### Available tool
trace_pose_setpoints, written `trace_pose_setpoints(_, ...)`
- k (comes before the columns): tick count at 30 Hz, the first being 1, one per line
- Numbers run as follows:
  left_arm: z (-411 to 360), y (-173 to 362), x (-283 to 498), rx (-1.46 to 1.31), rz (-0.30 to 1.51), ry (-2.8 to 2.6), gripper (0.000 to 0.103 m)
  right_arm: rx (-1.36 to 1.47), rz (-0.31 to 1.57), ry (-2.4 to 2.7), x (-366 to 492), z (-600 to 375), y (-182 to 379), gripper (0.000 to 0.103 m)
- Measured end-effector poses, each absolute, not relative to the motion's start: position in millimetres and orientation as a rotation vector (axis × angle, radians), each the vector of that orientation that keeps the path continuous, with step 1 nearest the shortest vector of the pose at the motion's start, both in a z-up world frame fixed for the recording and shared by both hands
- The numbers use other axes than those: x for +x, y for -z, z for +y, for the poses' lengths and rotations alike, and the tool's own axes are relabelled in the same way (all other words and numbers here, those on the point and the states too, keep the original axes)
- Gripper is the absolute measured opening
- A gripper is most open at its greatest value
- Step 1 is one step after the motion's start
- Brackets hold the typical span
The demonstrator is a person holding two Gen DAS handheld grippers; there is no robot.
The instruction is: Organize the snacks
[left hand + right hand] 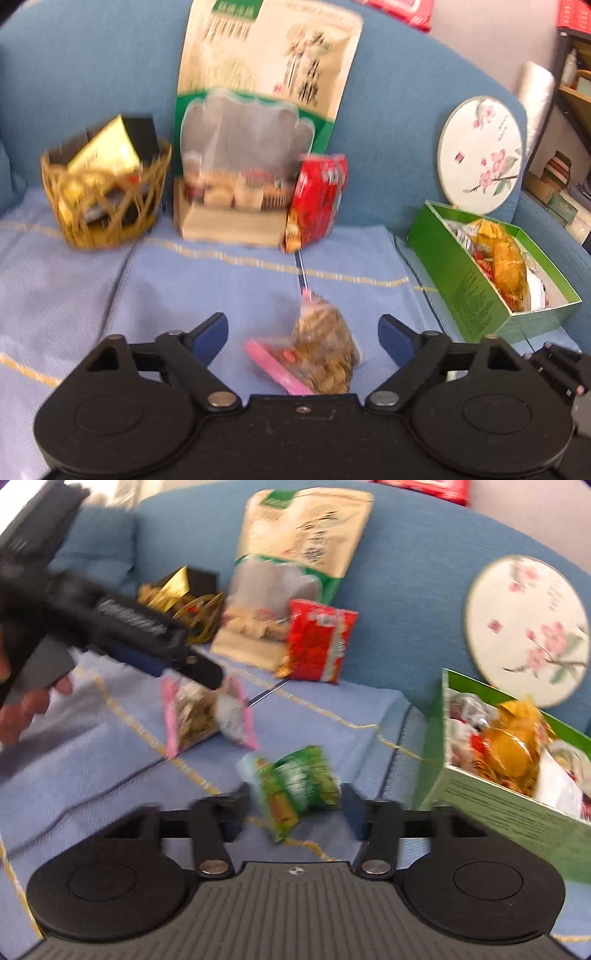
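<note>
We are holding both claws tilted downward, jaws apart: left claw [301,338] over the pink-edged snack bag [321,354], right claw [295,799] flanking the green packet [295,786] on the blue sofa [406,583].

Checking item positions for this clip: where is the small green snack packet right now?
In the right wrist view, the green snack packet lies on the light blue cloth, between the open right gripper fingers, left of the green box.

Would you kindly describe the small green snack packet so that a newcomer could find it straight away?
Start at the blue sofa and find the open green box of sweets on its seat. Left of it on the light blue cloth lies the small green snack packet. The nearby pink-edged nut bag is clear, the red packet leans upright.
</note>
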State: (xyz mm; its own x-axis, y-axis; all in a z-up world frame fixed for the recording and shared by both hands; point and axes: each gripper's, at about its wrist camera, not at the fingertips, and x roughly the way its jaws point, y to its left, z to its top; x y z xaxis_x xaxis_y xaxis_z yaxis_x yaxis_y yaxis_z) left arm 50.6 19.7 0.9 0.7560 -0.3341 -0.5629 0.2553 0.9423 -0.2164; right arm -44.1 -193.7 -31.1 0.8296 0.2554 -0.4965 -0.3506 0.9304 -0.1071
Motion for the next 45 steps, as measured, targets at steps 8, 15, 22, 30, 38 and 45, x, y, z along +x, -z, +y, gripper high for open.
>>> trace_pose_setpoints(8,13.5,9.3,61.2,-0.1,0.672,0.377,0.103,-0.042,0.578,-0.288,-10.7,-190.8,36.1,0.103)
trace_pose_setpoints(15,15.0,17.1,70.2,-0.137,0.713,0.399,0.103,0.25,0.615,-0.271,-2.2,-201.6,39.9,0.103)
trace_pose_setpoints(22,7.4,27.9,69.9,-0.107,0.739,0.414,0.103,0.218,0.63,-0.247,3.4,-199.2,41.0,0.084)
trace_pose_setpoints(30,8.9,22.6,60.3,-0.156,0.732,0.46,0.069,0.157,0.575,-0.24,-6.6,-206.4,30.6,0.064)
trace_pose_setpoints(38,-4.9,-3.4,44.3,-0.166,0.679,0.524,0.064,0.176,0.421,-0.2,-16.3,-234.7,-4.3,0.062)
trace_pose_setpoints(45,-42.9,-39.0,54.6,-0.174,0.651,0.588,0.064,0.188,0.309,-0.101,-17.5,-277.8,-32.7,0.062)
